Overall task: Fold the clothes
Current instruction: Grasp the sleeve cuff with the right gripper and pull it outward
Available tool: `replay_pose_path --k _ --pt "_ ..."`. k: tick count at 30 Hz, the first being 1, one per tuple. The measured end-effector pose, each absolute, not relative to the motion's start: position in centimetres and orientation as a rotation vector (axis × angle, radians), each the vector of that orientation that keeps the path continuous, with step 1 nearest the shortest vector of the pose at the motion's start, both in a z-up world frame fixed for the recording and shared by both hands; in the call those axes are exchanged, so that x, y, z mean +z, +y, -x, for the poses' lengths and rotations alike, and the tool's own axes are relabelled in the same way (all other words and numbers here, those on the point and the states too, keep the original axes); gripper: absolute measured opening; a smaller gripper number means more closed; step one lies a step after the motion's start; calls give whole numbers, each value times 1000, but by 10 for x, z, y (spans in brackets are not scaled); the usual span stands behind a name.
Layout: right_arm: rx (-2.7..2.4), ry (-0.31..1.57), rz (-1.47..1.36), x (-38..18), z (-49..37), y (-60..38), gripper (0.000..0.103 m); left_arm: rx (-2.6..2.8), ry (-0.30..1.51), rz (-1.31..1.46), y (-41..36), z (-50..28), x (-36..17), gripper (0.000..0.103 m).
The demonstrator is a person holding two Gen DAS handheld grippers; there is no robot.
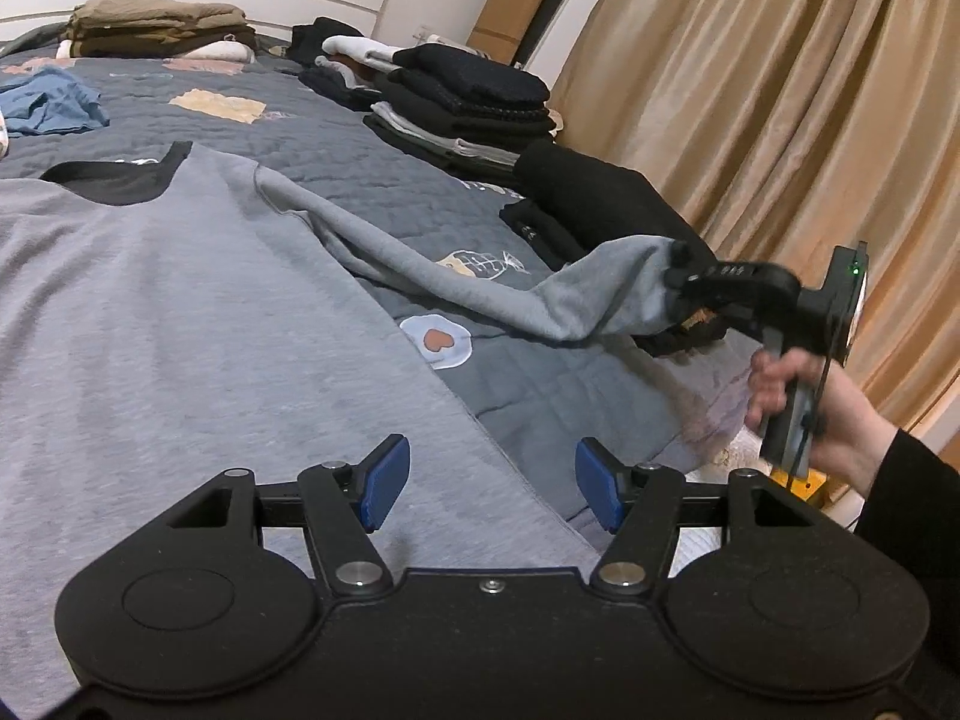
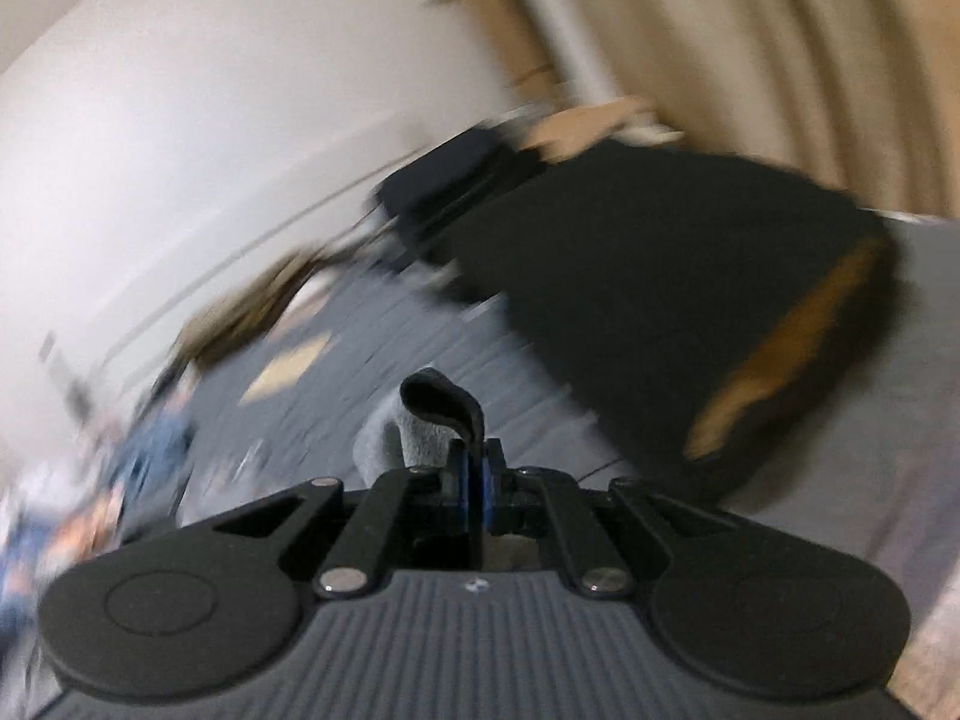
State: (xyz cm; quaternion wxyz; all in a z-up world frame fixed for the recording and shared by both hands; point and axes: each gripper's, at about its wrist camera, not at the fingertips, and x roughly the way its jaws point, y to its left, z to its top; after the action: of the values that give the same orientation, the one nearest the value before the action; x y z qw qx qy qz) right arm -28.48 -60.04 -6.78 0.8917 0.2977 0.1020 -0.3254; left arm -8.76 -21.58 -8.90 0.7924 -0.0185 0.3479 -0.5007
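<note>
Between the blue pads of the right gripper (image 2: 474, 468), clenched tight, the black-trimmed cuff of a grey sweatshirt's sleeve (image 1: 456, 276) is pinched, with a loop of the trim curling up above the pads. The right wrist view is heavily blurred, so little beyond the grasp can be made out there. From the left wrist view, the sleeve is seen lifted clear of the bed and stretched outward toward a tan curtain (image 1: 780, 120), likely so that it can be drawn straight or swung across the body for a fold. The left gripper (image 1: 492, 483) is held with its jaws spread wide and nothing between them, poised low over the hem edge of the grey sweatshirt (image 1: 180, 312), perhaps ready to pin or lift it. The sweatshirt is spread flat, its soft knit fleece smooth, its collar black. Beneath it lies a quilted slate-grey bedspread (image 1: 540, 396) with cartoon patches. Neat folded stacks of dark clothes (image 1: 474, 102) sit along the far edge, and a crumpled blue garment (image 1: 48, 102) lies apart.
</note>
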Motion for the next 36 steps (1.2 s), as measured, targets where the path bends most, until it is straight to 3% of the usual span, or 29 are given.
replay_pose_path --k 12,19,21,23,26,36 --pt "-1002 105 -512 -58 319 -613 9 -1078 748 36 -221 86 -91 61" --pt "-772 214 -551 -61 294 -602 11 -1063 734 48 -216 86 -88 61" --pt "-711 237 -538 -60 282 -591 15 -1049 727 55 -213 84 -86 61" --pt "-665 251 -517 -58 270 -575 30 -1032 721 62 -209 82 -85 63" --pt "-595 274 -488 -54 252 -552 43 -1000 717 74 -202 78 -84 64" --pt "-391 374 -444 -47 193 -490 45 -871 690 128 -147 51 -74 64"
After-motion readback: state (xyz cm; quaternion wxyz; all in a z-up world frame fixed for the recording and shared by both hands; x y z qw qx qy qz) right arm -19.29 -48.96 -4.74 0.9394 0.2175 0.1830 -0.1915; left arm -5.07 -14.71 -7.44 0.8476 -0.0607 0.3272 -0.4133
